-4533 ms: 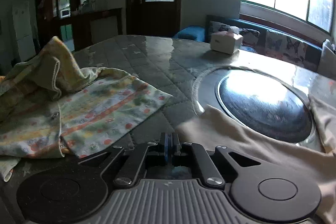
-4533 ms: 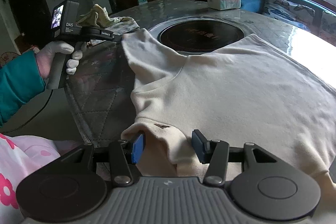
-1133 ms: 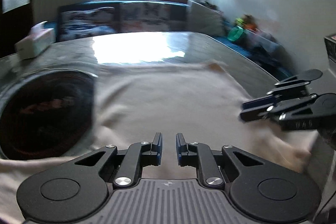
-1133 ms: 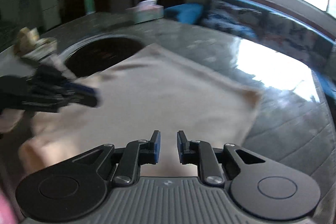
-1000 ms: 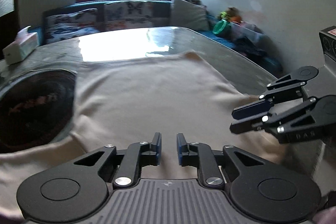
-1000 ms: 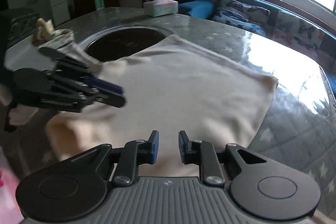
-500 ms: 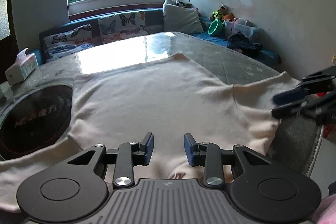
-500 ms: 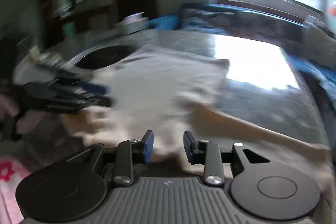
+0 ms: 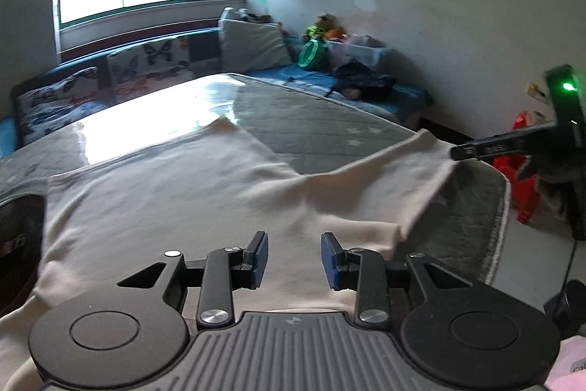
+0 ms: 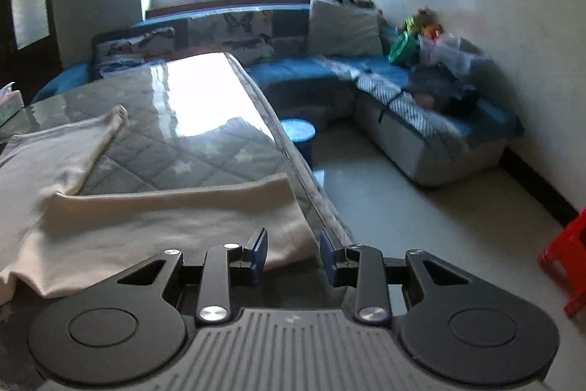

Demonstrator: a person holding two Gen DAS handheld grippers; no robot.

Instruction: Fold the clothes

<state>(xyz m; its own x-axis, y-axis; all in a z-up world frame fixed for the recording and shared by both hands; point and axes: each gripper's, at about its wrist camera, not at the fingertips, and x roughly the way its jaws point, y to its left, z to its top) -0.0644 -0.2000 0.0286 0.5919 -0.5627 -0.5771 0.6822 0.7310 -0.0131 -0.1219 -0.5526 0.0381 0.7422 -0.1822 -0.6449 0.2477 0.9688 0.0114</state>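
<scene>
My left claw (image 9: 295, 257) has spread since a second ago, empty above the cream shirt (image 9: 175, 200). My right claw (image 10: 293, 255) has swung out to the sleeve (image 10: 175, 218) end — spread too, cuff edge just ahead, nothing pinched.

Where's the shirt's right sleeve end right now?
In the right wrist view, the sleeve lies flat at the table edge, its cuff just ahead of the open right gripper.
</scene>
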